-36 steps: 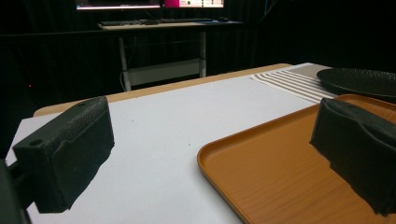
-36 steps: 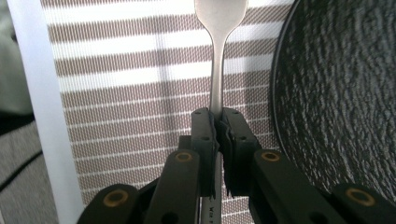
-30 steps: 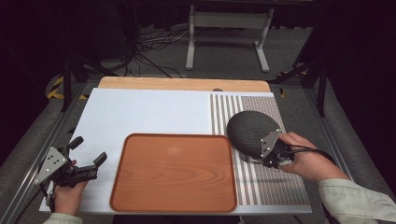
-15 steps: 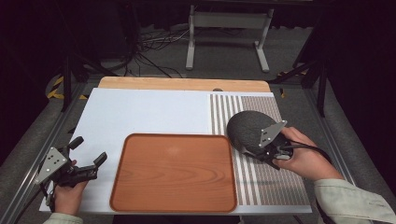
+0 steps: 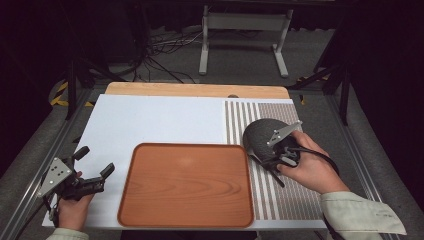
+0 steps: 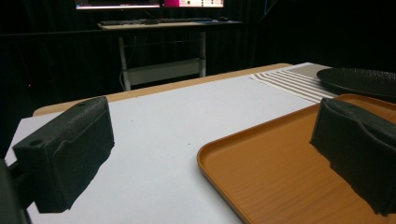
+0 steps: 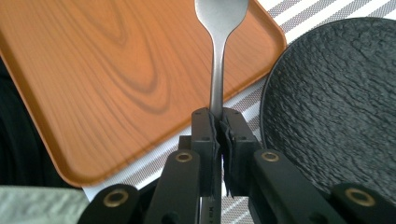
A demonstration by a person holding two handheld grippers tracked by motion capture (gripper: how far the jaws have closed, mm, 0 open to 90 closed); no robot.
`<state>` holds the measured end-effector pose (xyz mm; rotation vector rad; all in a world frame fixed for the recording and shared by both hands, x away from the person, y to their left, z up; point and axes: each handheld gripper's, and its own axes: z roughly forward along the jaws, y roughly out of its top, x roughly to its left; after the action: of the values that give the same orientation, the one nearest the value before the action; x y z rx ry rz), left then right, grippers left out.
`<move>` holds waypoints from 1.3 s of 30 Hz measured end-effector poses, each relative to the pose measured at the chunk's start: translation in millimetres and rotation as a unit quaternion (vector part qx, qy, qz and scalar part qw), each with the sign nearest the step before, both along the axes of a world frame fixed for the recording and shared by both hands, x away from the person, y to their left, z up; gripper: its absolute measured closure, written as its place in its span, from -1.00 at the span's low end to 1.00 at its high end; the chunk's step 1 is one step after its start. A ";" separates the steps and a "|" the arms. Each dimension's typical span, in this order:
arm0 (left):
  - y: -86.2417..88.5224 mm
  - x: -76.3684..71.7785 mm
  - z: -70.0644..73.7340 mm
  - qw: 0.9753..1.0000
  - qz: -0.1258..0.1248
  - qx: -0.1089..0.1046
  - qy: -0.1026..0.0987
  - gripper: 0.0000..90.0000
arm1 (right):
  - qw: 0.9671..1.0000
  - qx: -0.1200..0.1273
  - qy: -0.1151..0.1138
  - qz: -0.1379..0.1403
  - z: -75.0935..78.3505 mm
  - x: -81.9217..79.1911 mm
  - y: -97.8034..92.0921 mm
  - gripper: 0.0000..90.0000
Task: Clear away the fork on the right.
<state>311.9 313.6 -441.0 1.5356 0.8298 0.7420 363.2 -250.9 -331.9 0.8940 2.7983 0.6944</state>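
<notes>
My right gripper [image 5: 274, 161] [image 7: 218, 116] is shut on the handle of a silver metal utensil [image 7: 217, 56]. The utensil's head reaches over the right edge of the brown wooden tray [image 5: 185, 185] [image 7: 93, 70] and is cut off at the top of the right gripper view. A black textured plate [image 5: 260, 134] [image 7: 336, 93] lies on the striped mat just right of the tray, partly under that gripper. At the table's front left my left gripper [image 5: 95, 161] [image 6: 210, 154] is held open with nothing between its jaws, facing the tray [image 6: 289, 177] and the plate [image 6: 359, 79].
A white board [image 5: 160, 120] covers the table's left and middle, and a striped mat [image 5: 290, 200] covers the right. A wooden strip [image 5: 195, 90] runs along the far edge. Beyond the table stand a metal frame [image 5: 245, 22] and floor cables [image 5: 165, 47].
My right hand has carried the gripper and utensil slightly farther away and to the left, over the plate's near-left edge. The left gripper has stayed still.
</notes>
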 end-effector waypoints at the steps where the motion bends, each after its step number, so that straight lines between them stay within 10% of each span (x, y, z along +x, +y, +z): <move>1: 0.1 0.0 0.1 1.000 0.000 0.000 0.000 -1.00 | 1.000 0.002 0.004 -0.010 0.3 0.5 3.4 0.89; 16: 0.3 0.0 0.2 1.000 0.000 0.001 0.000 -1.00 | 0.994 0.021 0.055 -0.093 1.4 5.6 38.6 0.89; 39: -0.2 0.4 0.1 1.000 -0.002 0.001 -0.001 -1.00 | 0.987 0.002 0.097 -0.124 -8.5 16.7 79.3 0.89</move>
<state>312.3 313.3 -441.0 1.5382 0.8249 0.7422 379.9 -171.6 -340.4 1.3497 2.7737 0.6035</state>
